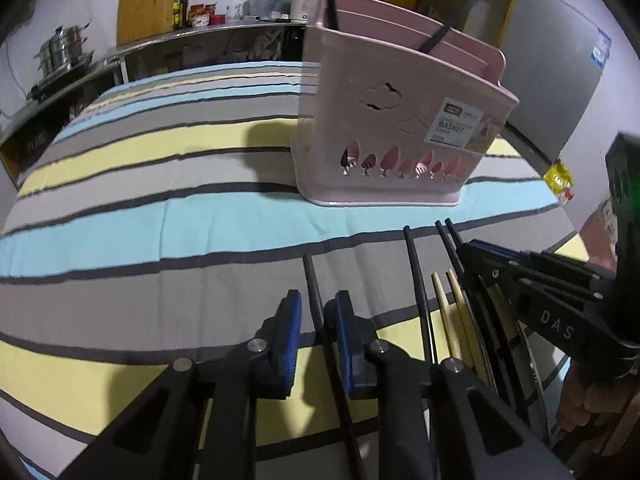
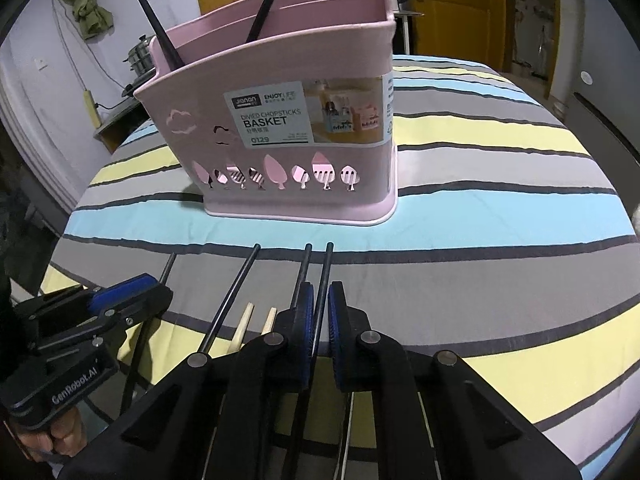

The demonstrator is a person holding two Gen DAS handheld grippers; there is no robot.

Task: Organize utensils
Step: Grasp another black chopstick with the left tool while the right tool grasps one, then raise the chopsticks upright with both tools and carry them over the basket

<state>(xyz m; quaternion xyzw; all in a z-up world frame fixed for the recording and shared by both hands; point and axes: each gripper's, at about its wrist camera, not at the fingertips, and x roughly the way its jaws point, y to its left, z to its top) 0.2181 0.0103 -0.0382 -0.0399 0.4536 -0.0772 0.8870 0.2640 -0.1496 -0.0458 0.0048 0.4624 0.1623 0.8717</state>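
We take the step in hand to be lifting one chopstick with each gripper and carrying it to the pink basket (image 2: pixel 288 120). On the left, our left gripper (image 1: pixel 316 316) straddles a black chopstick (image 1: pixel 311 280) with the blue pads just apart from it, so we should close squarely before lifting. On the right, our right gripper (image 2: pixel 319 312) is nearly pressed together around another black chopstick (image 2: pixel 326 268), though whether the pads truly bite we cannot tell. Two pale chopsticks (image 2: pixel 256 318) lie between them. Black utensils already stand in the basket's compartments. Everything rests on a striped cloth (image 2: pixel 500 208); a steel pot (image 1: pixel 64 50) sits at the left, a yellow door (image 2: pixel 456 4) at the right.
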